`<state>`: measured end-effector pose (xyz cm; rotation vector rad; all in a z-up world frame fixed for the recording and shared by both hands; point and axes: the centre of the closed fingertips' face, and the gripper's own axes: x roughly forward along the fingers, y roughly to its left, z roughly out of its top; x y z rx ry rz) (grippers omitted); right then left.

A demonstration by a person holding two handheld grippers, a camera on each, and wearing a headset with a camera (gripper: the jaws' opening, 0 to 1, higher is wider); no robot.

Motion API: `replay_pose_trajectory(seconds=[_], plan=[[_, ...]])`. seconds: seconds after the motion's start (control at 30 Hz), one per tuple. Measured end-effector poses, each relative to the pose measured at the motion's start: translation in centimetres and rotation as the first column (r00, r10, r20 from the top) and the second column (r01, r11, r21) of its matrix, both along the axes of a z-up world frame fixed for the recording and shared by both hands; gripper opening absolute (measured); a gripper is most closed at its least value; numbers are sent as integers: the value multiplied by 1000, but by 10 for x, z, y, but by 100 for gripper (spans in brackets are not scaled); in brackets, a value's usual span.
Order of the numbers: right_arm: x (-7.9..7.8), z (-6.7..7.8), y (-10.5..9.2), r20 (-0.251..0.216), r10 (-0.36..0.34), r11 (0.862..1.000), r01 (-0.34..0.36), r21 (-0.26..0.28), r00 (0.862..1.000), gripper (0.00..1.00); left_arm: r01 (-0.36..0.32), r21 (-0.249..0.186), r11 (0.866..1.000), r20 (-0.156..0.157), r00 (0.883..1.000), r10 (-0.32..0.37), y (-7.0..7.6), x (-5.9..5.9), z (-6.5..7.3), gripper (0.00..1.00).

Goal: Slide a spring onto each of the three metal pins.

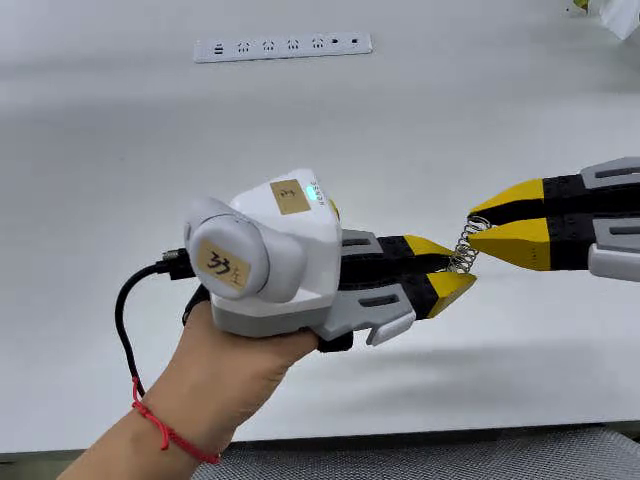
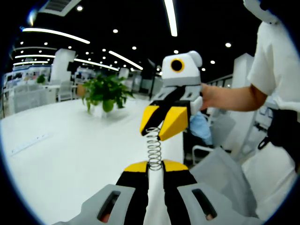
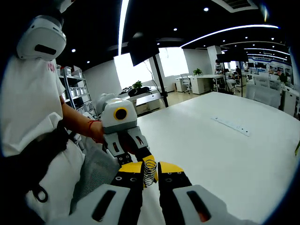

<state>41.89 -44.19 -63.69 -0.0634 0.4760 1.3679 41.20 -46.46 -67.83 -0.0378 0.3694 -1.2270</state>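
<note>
Left gripper (image 1: 455, 265), jaws nearly closed, pinches one end of the spring (image 1: 463, 250). Right gripper (image 1: 475, 226) clamps the other end, both held above the bench (image 1: 150, 150).

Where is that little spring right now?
In the head view, the spring is held in mid-air over the white table, right of centre, between the tips of the left gripper and the right gripper.

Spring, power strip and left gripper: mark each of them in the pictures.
spring (image 1: 466, 245), head view, on its middle coils.
power strip (image 1: 283, 46), head view, centre of its top face.
left gripper (image 1: 461, 266), head view, midway between its yellow fingertips.
</note>
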Motion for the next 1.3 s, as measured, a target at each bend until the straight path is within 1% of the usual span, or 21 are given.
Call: replay_pose_trajectory(seconds=[0.17,0.23,0.27,0.33,0.43,0.47,0.5,0.57,0.6,0.63,0.67,0.73,0.77,0.83,0.87,0.97,1.0,1.03,1.13,1.2,1.3], plan=[[-2,2,1,2,23,1000,-23,-22,1000,17,2,-7,1000,3,1000,-2,0,-1,2,10],[-4,-1,-3,30,73,994,-70,-89,997,19,7,-9,1000,4,1000,-7,-1,-2,2,10],[-6,2,-3,38,108,988,-103,-118,993,20,11,-9,1000,6,1000,-11,-1,-2,3,10],[-9,7,-2,41,159,977,-151,-151,987,22,17,-5,1000,12,1000,-17,-1,-3,3,10],[-10,7,-5,71,278,931,-250,-267,958,23,25,0,1000,20,999,-25,-2,-4,3,10],[-13,7,-5,71,327,905,-291,-310,942,23,28,1,1000,24,999,-28,-2,-5,4,10],[-15,8,-4,71,357,889,-316,-333,931,23,31,1,1000,26,999,-31,-2,-5,4,10],[-19,7,-1,66,424,844,-368,-390,903,23,38,4,999,31,999,-38,-3,-6,5,10],[-19,7,-1,69,452,823,-386,-416,889,23,42,7,999,35,998,-42,-3,-6,4,10],[-13,3,-5,71,483,800,-406,-442,873,23,45,9,999,38,998,-46,-4,-6,5,10],[-13,2,-5,65,503,782,-422,-458,862,23,47,9,999,39,998,-48,-4,-7,5,10],[-16,1,-1,49,551,739,-460,-491,833,23,53,7,999,42,998,-53,-5,-7,6,10],[-14,-6,-5,38,586,700,-481,-528,810,23,54,7,999,44,998,-54,-5,-7,6,10],[-16,-12,-6,28,632,648,-509,-566,774,23,57,10,998,49,997,-57,-5,-7,6,10],[-17,-16,-8,10,652,617,-522,-589,759,23,56,9,998,50,997,-56,-5,-7,7,10],[-16,-23,-9,-9,691,557,-540,-631,723,22,57,6,998,50,997,-57,-5,-7,7,10],[-17,-24,-9,-17,695,548,-546,-634,718,21,57,5,998,49,997,-57,-5,-8,6,10],[-17,-24,-8,-20,707,535,-553,-639,707,21,57,3,998,49,997,-57,-5,-8,6,10],[-18,-26,-9,-37,724,505,-566,-651,689,19,57,-2,998,49,997,-57,-5,-7,7,10],[-17,-26,-9,-43,730,493,-569,-658,682,18,56,-6,998,49,997,-56,-4,-7,7,10],[-18,-26,-9,-54,734,482,-575,-661,677,17,56,-11,998,51,997,-55,-4,-7,7,10]])
